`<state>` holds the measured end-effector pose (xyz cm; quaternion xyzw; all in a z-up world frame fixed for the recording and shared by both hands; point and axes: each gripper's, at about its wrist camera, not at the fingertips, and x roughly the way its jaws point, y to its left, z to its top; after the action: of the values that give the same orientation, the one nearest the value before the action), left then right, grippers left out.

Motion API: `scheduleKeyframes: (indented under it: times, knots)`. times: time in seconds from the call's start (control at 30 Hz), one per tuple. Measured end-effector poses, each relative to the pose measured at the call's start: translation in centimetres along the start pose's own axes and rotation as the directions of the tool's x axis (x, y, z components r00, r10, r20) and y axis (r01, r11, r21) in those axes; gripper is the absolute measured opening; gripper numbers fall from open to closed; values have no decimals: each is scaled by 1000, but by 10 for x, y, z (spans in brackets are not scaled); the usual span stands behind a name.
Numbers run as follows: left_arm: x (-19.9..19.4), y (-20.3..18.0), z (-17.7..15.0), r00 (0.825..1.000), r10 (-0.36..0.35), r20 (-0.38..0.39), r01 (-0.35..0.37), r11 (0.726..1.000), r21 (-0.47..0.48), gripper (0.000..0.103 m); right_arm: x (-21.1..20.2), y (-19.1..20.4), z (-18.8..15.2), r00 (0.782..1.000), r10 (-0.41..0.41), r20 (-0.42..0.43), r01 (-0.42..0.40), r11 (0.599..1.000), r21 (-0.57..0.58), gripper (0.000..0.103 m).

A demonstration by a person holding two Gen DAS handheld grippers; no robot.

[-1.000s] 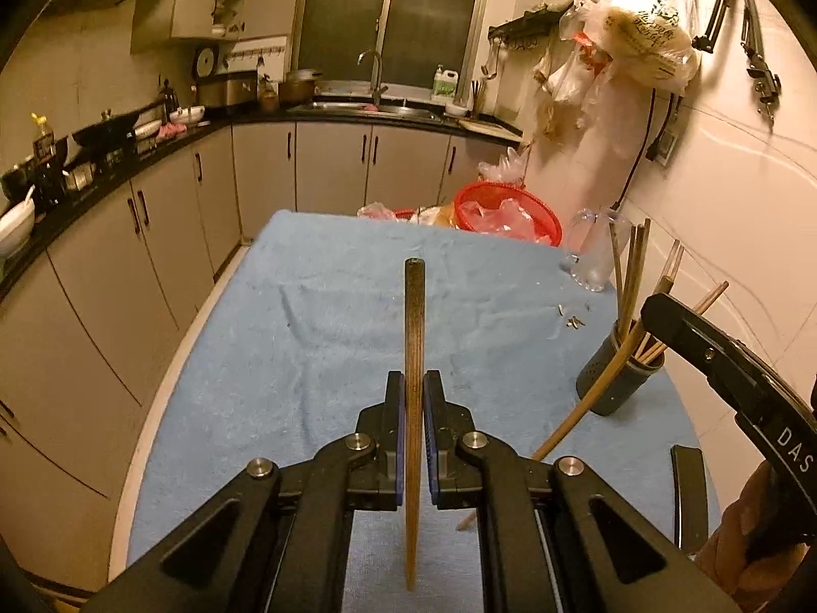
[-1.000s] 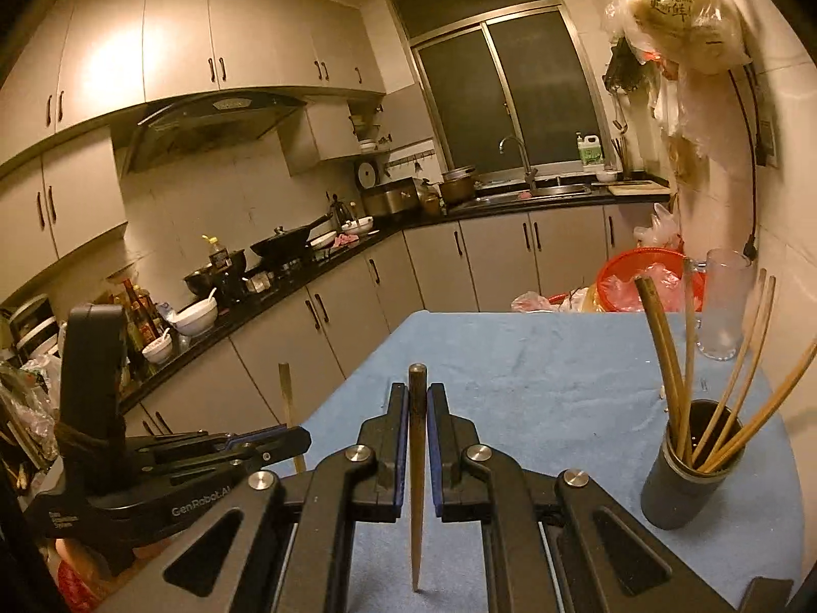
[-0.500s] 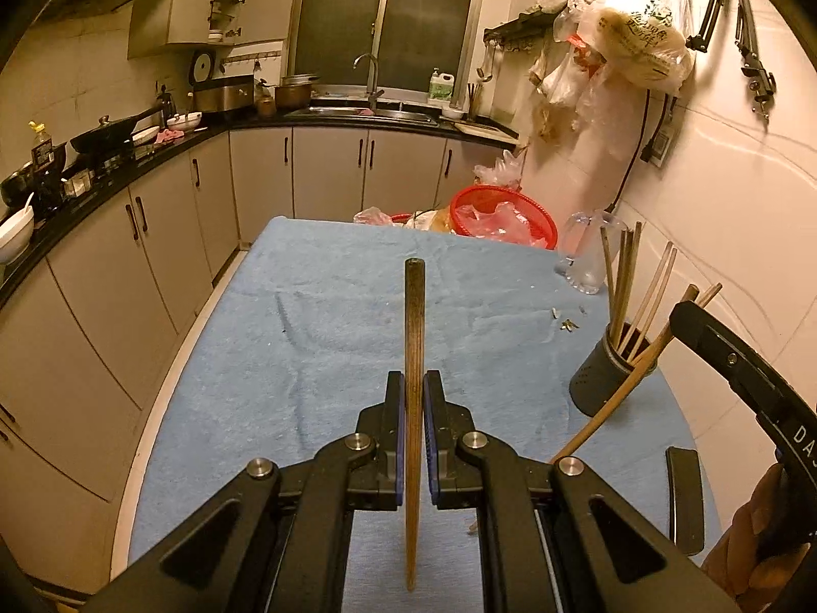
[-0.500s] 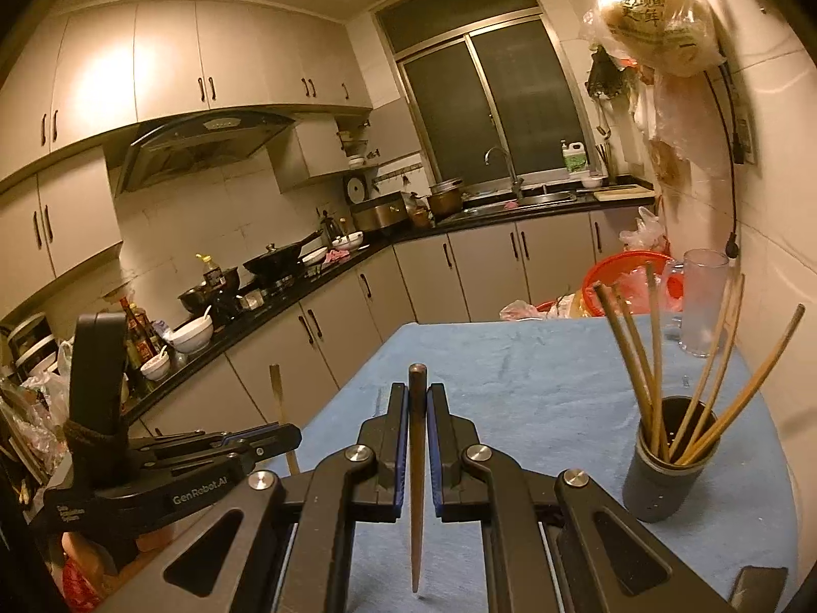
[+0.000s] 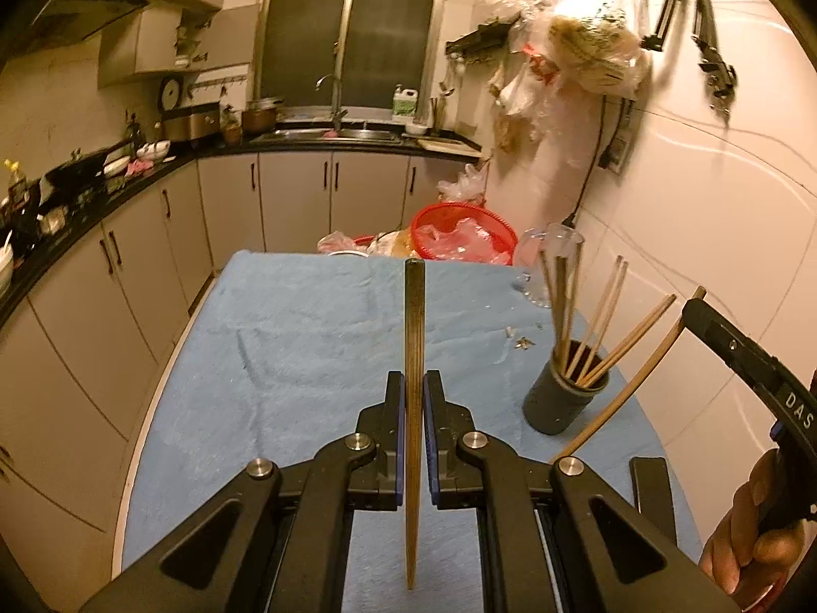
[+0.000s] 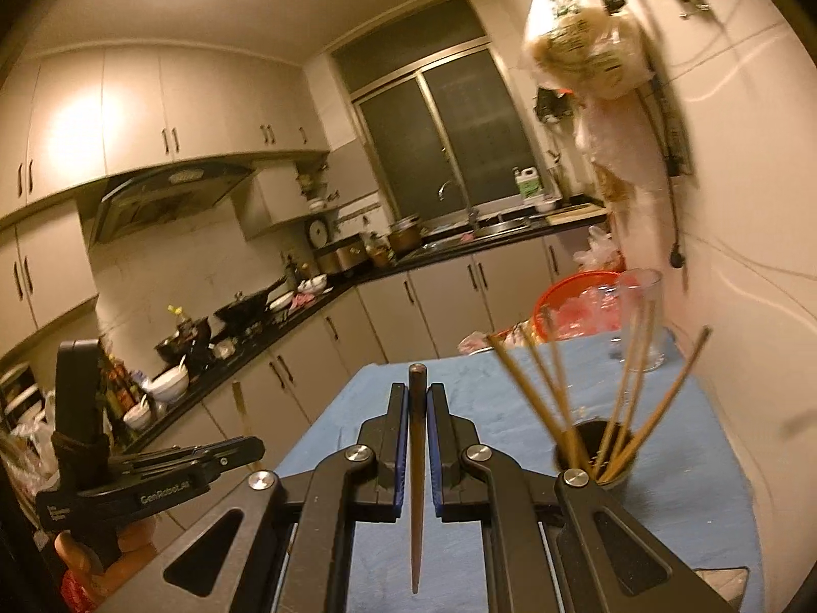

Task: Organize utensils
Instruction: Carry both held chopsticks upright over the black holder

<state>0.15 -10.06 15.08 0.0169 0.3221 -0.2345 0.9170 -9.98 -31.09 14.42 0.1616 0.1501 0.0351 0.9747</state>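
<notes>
— What does the left gripper [image 5: 413,439] have?

— Its black jaws with blue pads are pinched tight on a brown wooden chopstick [image 5: 414,357], which stands upright between them, blunt end up and thin tip down, above the blue towel-covered tabletop [image 5: 306,337].

— And the right gripper [image 6: 413,452]?

— The same — clamped on a darker brown tapered chopstick [image 6: 416,460], thick end up, point hanging below the pads. In the left wrist view that stick slants in from the right edge of the tabletop, passing just beside the holder, with a hand [image 5: 750,536] gripping the handle at the frame's lower right.

— Where is the holder?

— A dark grey cylindrical cup [image 5: 564,398] stands near the right edge of the tabletop, close to the white tiled wall [image 5: 715,235]. Several light wooden chopsticks [image 5: 592,322] fan out of it, leaning different ways.

— Anything beyond it?

— A clear glass measuring jug [image 5: 554,260] sits at the far right corner, and a few small bits of debris [image 5: 521,339] lie on the towel between jug and cup. Past the far edge there is a red plastic basket [image 5: 462,235] with crumpled plastic inside. In the right wrist view the left gripper shows at the lower left, off the tabletop's left edge, in front of the kitchen counter [image 6: 286,327].
</notes>
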Motion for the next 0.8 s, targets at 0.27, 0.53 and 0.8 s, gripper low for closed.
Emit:
scheduleKeyframes:
  times: [0.27,0.53,0.8]
  knots:
    - [-3,-31,9,1000,-23,17,22,998,58,8,-27,-25,14,998,-34,61,32,999,31,8]
    - [-3,-56,14,999,-39,19,37,994,107,8,-48,-44,22,993,-58,99,52,997,56,8]
    - [-1,-79,18,999,-46,16,43,988,148,8,-62,-58,29,990,-69,123,60,995,74,8]
